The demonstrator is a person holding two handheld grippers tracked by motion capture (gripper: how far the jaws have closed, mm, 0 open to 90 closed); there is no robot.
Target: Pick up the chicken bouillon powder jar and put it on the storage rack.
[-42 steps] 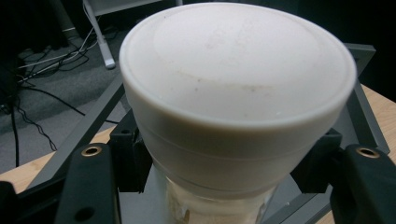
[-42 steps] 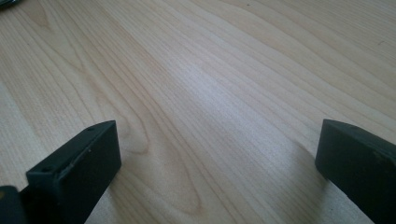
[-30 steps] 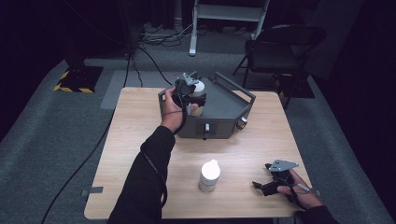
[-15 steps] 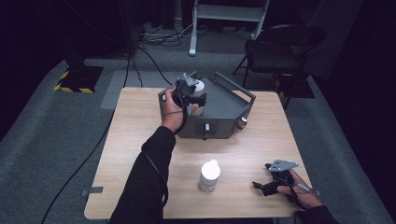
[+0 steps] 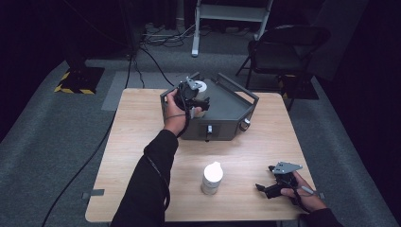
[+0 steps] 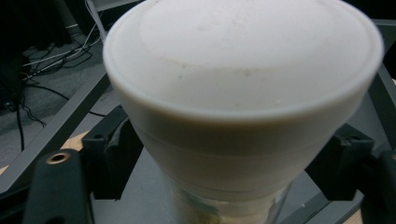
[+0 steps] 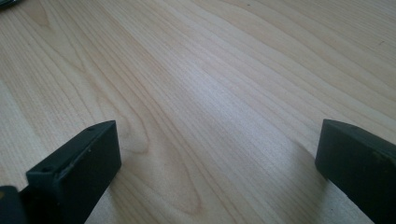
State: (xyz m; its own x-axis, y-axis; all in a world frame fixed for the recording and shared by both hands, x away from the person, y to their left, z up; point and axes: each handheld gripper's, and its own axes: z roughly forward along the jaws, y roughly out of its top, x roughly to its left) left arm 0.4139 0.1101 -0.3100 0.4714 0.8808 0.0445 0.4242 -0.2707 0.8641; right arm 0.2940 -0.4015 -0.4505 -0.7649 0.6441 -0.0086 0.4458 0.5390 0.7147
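Observation:
A white-capped bottle (image 5: 203,87) stands upright inside a grey open-topped metal box (image 5: 236,92) at the far middle of the table. My left gripper (image 5: 196,97) reaches over the box's left wall to it. In the left gripper view the bottle's cap (image 6: 238,70) looms close, with a black jaw on either side of the bottle's neck. The jaws have just been opening, and the bottle stands between them unpressed. A second white bottle (image 5: 212,178) stands on the table near the front. My right gripper (image 5: 265,188) rests open near the front right corner, with bare wood between its jaws (image 7: 215,154).
The wooden table (image 5: 142,132) has bare room at the left and in front of the box. The box has a knob (image 5: 208,128) on its near wall. Behind the table are a black chair (image 5: 283,47), cables on the floor and a white stand.
The left hand has shifted slightly at the box, and the bottle stays upright inside it. The right hand has not moved.

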